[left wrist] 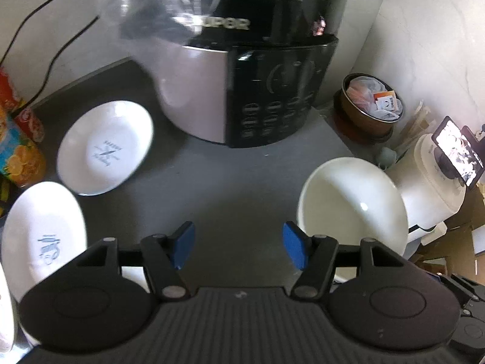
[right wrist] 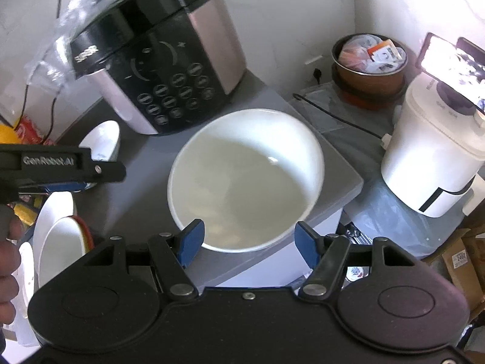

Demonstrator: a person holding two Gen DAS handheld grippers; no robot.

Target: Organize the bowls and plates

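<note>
The right hand-held gripper (right wrist: 248, 250) hangs with blue pads spread and nothing between them, just above the near rim of the large white bowl (right wrist: 245, 179) on the grey tabletop (right wrist: 339, 163). The left hand-held gripper (left wrist: 238, 248) is likewise spread and empty over bare tabletop, between that bowl and two printed shallow dishes (left wrist: 104, 148). This looks like the approach to a first pickup; next, one pad must drop inside the rim. The rice cooker (right wrist: 169, 69) crowds the far side.

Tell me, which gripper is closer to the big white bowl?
Right. The right gripper hangs open just over the big white bowl at its near rim; the left gripper, also open, sits off to the bowl's left.
</note>
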